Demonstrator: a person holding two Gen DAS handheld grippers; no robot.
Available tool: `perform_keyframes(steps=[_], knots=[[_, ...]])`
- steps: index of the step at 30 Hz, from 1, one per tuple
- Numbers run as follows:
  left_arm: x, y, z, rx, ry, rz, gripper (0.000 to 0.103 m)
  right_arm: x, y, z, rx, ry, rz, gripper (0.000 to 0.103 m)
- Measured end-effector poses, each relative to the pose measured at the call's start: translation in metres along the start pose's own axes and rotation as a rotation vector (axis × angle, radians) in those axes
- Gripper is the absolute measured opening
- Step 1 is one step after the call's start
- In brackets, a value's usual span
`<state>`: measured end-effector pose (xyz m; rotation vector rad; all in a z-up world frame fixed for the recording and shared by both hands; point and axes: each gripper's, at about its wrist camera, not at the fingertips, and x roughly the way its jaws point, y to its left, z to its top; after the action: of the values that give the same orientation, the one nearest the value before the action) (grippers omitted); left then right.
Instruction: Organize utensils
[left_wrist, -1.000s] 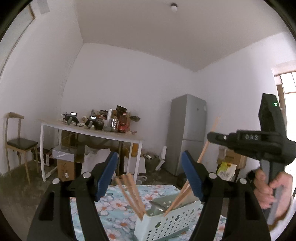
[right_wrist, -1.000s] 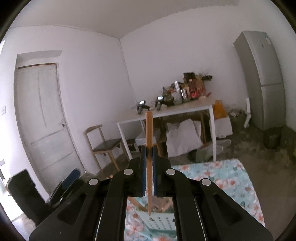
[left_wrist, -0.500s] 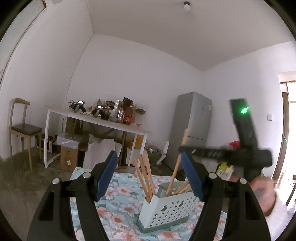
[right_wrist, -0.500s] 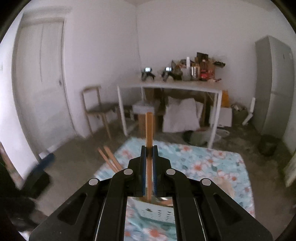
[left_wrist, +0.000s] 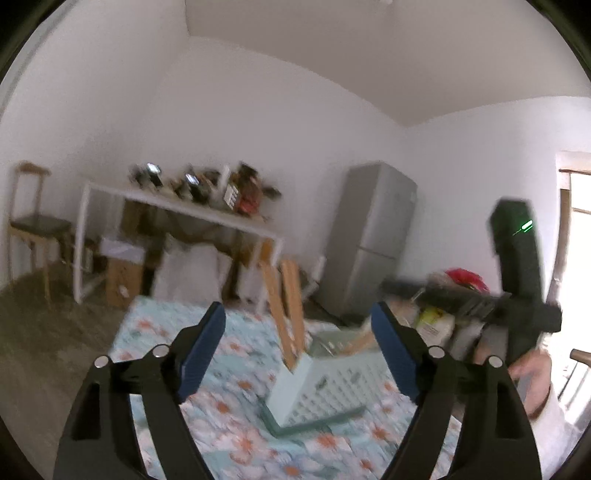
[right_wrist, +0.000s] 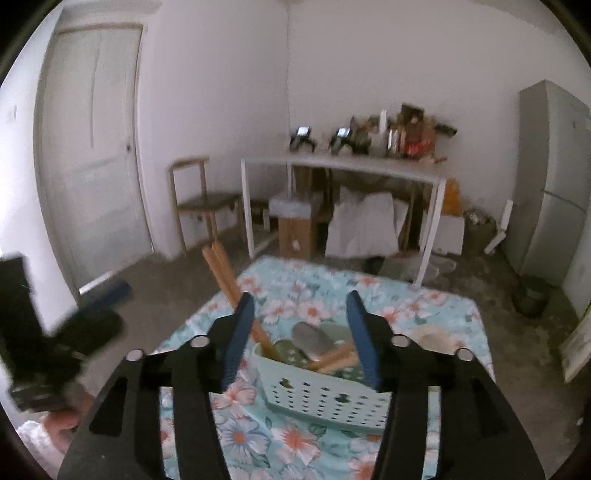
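A pale green perforated utensil basket (right_wrist: 325, 393) stands on the floral tablecloth (right_wrist: 424, 306), just below and ahead of my right gripper (right_wrist: 301, 339). Its jaws are opening, with nothing between the pads. Two wooden chopsticks (right_wrist: 227, 277) lean up out of the basket's left end. More chopsticks (right_wrist: 332, 358) and a grey spoon (right_wrist: 312, 341) lie inside. My left gripper (left_wrist: 297, 350) faces the same basket (left_wrist: 325, 380) and its upright chopsticks (left_wrist: 284, 306) from the other side. Its jaws are opening too, with nothing held. A person's hand holds the right gripper (left_wrist: 517, 295) beyond the basket.
Behind the cloth-covered table stand a white table (right_wrist: 343, 166) crowded with items, boxes and bags under it, a wooden chair (right_wrist: 199, 199), a door (right_wrist: 96, 147) and a grey fridge (left_wrist: 373, 240). The left gripper (right_wrist: 55, 339) shows at the far left of the right wrist view.
My right gripper has let go of the chopstick it pinched, which is now down in the basket. Both grippers have sunk toward the basket, and the left jaws stand wider.
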<state>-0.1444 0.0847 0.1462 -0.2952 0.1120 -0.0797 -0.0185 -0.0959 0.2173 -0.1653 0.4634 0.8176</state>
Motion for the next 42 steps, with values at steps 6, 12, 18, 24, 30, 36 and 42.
perform_keyframes(steps=[6,12,18,24,30,36,42], knots=[[0.044,0.009,-0.028,0.04,0.237,-0.135,0.096,-0.034,-0.057,-0.048,0.015,-0.017,-0.04,0.086],[0.115,-0.006,-0.054,0.18,0.4,-0.169,0.098,0.035,-0.068,-0.11,-0.13,0.16,-0.036,0.088],[0.164,-0.002,-0.067,0.124,0.434,-0.139,0.098,0.081,-0.1,-0.118,0.004,0.121,0.007,0.08],[0.165,-0.003,-0.069,0.107,0.41,-0.1,0.081,0.086,-0.104,-0.114,0.063,0.132,0.084,0.05],[0.147,-0.013,-0.067,0.112,0.423,-0.088,0.081,0.072,-0.101,-0.12,0.106,0.139,0.094,0.05],[0.124,-0.02,-0.066,0.116,0.445,-0.091,0.081,0.056,-0.091,-0.127,0.106,0.145,0.107,0.05],[0.1,-0.019,-0.067,0.08,0.474,-0.12,0.081,0.033,-0.073,-0.136,0.101,0.155,0.123,0.05]])
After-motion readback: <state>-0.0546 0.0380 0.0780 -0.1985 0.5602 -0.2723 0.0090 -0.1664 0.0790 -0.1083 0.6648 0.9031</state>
